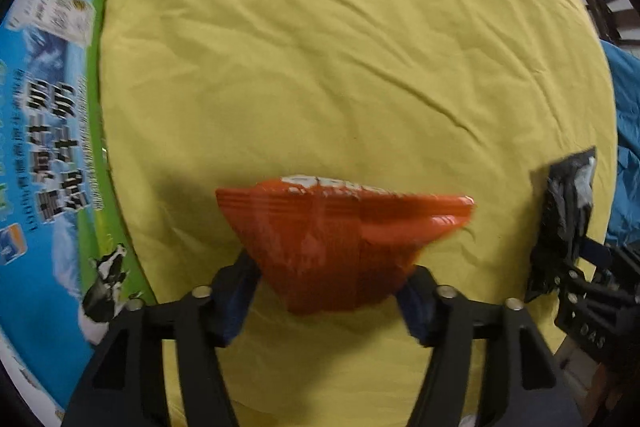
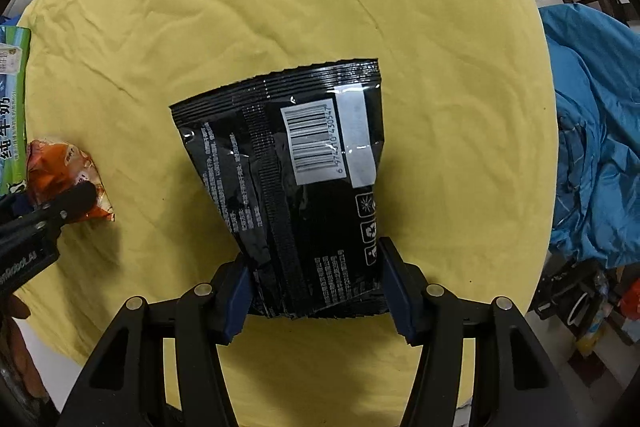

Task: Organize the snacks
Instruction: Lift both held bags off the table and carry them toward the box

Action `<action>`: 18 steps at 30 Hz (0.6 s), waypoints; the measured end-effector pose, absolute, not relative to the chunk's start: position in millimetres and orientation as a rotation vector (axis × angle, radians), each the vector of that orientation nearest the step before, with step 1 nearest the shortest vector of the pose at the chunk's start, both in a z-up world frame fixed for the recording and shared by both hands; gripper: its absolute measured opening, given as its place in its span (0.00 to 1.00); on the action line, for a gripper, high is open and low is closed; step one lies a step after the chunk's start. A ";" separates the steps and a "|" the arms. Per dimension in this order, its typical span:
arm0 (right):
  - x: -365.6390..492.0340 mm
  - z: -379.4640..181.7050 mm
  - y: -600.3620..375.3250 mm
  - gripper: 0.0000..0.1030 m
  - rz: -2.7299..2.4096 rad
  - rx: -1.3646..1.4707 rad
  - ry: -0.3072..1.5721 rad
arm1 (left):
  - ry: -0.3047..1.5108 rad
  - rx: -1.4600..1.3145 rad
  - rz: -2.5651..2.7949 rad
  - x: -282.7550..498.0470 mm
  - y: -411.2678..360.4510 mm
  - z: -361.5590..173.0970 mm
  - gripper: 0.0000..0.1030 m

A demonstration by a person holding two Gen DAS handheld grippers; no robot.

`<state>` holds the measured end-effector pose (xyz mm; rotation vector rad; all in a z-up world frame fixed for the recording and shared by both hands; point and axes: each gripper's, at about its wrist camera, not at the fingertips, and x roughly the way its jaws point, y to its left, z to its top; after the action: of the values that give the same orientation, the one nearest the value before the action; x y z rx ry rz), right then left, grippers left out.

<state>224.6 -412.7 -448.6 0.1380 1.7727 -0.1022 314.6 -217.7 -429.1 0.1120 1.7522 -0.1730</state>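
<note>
An orange snack bag (image 1: 336, 239) hangs above the yellow cloth, pinched at its lower end by my left gripper (image 1: 328, 291), which is shut on it. The same orange bag (image 2: 66, 171) shows at the left edge of the right wrist view. A black snack bag (image 2: 304, 179), barcode side up, is held at its near end between the blue pads of my right gripper (image 2: 316, 291), shut on it. That black bag (image 1: 564, 223) and the right gripper appear at the right edge of the left wrist view.
A round table with a wrinkled yellow cloth (image 1: 320, 47) fills both views. A blue and green milk carton box (image 1: 44, 131) lies at the table's left edge. Blue fabric (image 2: 592, 131) is heaped to the right, beyond the table.
</note>
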 end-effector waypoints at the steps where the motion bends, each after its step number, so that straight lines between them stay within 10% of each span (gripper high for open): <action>1: 225.1 -448.9 -411.3 0.59 -0.101 0.135 1.776 | 1.758 0.107 -0.170 319.0 -218.5 -436.9 0.74; 6: 230.0 -447.5 -410.5 0.59 -0.089 0.133 1.771 | 1.729 0.023 -0.197 320.3 -225.9 -446.9 0.99; 18: 232.2 -420.9 -417.7 0.72 -0.040 0.231 1.744 | 1.753 -0.107 -0.165 315.1 -202.1 -464.9 0.97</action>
<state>232.2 -417.7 -420.9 0.2306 1.7445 -0.0398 315.1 -202.1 -464.9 -0.1065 1.7530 -0.1654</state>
